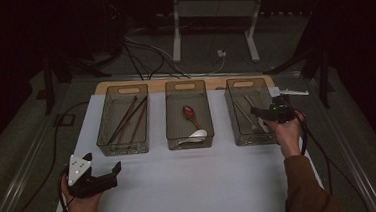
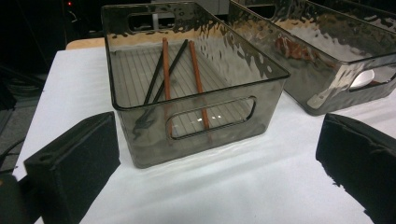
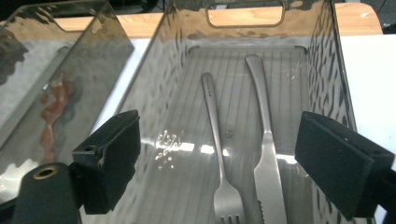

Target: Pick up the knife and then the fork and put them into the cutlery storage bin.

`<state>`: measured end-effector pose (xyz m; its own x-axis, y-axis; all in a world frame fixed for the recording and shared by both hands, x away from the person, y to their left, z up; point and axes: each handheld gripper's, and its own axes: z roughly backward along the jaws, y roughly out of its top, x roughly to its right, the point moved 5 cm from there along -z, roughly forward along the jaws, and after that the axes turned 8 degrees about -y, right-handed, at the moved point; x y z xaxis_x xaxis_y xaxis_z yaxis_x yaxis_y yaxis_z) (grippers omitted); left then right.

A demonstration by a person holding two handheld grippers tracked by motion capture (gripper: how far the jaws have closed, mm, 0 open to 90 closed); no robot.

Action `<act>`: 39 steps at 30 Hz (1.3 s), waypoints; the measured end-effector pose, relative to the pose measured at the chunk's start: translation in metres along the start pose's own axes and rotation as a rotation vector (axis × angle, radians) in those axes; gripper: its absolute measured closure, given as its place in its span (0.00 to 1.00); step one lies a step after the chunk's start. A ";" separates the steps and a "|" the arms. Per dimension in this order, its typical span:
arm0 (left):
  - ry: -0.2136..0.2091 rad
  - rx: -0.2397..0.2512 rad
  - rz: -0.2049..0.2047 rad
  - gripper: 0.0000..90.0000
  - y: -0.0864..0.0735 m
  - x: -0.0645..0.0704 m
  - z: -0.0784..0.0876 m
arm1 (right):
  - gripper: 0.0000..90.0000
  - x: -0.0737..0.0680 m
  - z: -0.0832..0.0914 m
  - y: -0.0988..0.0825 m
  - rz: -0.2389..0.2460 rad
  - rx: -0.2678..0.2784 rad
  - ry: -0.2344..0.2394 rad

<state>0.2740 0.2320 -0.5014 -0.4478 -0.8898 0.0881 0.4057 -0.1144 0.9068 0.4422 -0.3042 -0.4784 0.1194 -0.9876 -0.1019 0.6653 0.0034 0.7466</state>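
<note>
Overhead, we see a white counter point(image 1: 181, 186) in a dark room, cables on the grey floor point(image 1: 13, 148). Three smoky plastic bins stand in a row. Our right gripper point(image 3: 219, 154) hovers over the right bin point(image 1: 236, 112), fingers wide and empty above the fork point(image 3: 217, 140) and knife point(image 3: 266, 154). Our left gripper point(image 1: 105, 174) rests near the chopstick bin point(image 2: 196, 93), fingers wide.

Dark room, dim light. Grey floor point(image 1: 23, 142) around the table point(image 1: 181, 186), cables point(image 1: 142, 54) trailing behind, white stand point(image 1: 214, 14) at the back.

No readable text, labels or numbers anywhere.
</note>
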 end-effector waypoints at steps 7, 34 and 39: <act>0.000 0.004 0.003 0.01 0.002 -0.001 0.000 | 0.03 -0.009 0.010 -0.003 0.022 0.037 0.038; -0.004 0.011 0.002 0.01 0.013 -0.008 0.001 | 0.01 -0.040 0.053 -0.037 0.128 0.187 0.101; -0.008 0.013 -0.002 0.01 0.015 -0.008 0.000 | 0.01 -0.040 0.061 -0.046 0.132 0.211 0.104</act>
<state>0.2839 0.2377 -0.4881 -0.4547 -0.8861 0.0894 0.3946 -0.1104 0.9122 0.3622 -0.2746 -0.4687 0.2774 -0.9592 -0.0540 0.4722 0.0871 0.8772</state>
